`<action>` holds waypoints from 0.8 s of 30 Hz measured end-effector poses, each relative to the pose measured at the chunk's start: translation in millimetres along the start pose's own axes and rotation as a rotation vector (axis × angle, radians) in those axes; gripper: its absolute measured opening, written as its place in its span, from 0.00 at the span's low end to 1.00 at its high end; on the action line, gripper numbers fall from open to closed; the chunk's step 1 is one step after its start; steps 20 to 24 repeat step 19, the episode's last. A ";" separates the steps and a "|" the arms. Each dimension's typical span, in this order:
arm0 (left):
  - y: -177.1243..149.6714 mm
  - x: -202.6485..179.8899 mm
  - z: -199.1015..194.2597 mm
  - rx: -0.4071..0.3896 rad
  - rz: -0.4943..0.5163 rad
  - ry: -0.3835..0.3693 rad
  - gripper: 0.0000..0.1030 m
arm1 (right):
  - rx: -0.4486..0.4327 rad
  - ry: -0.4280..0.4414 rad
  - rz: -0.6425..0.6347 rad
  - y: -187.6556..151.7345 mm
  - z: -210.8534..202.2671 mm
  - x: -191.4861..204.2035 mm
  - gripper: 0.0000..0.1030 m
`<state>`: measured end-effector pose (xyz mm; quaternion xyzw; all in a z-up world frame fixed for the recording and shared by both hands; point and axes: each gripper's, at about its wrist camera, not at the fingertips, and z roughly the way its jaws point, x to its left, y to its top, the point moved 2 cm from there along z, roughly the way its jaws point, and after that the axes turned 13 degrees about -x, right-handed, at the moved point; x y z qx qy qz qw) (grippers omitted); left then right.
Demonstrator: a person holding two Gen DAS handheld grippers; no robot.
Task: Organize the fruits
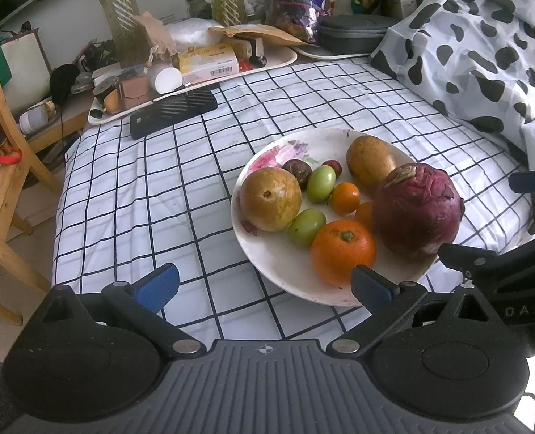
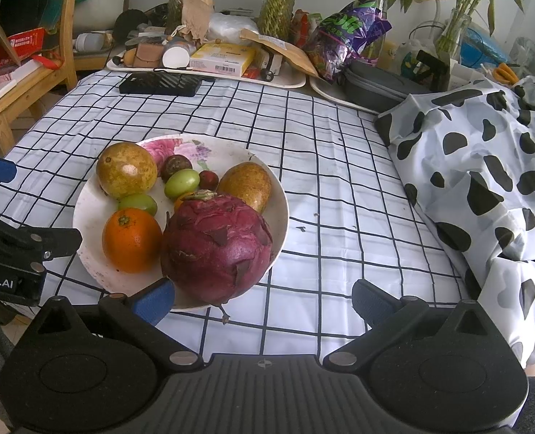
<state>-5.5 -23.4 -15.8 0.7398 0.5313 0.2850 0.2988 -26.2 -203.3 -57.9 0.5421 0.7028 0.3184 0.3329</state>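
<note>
**White plate piled with fruit, both tools spread and empty**

White and flower-printed, the plate (image 1: 267,267) sits on a desk covered in a black-checked cloth (image 1: 159,188), and every fruit you can see lies on it. A wrinkled dragon fruit (image 2: 217,246) fills the plate's near right side, touching the big orange (image 2: 131,239) on its left. Beyond them lie two green fruits, small orange ones, two small dark fruits, a large yellow-brown round fruit (image 1: 270,199) and a mango-like one (image 1: 370,161).

Your left tool (image 1: 264,285) hovers at the plate's near rim, jaws wide apart, holding nothing. Your right tool (image 2: 264,302) is likewise spread and empty, beside the dragon fruit.

This fits either a gathered plate or one awaiting sorting. If you grip any fruit, square the jaws across its widest part, since neighbours touch and may roll.
</note>
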 end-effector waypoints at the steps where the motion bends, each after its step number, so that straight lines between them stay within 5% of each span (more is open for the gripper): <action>1: 0.0 0.1 0.0 0.000 0.000 0.001 1.00 | 0.000 0.000 0.001 -0.1 0.1 -0.5 1.00; 24: -0.7 0.1 -2.3 -0.015 0.003 -0.006 1.00 | 0.005 -0.013 -0.009 -0.4 0.8 0.4 1.00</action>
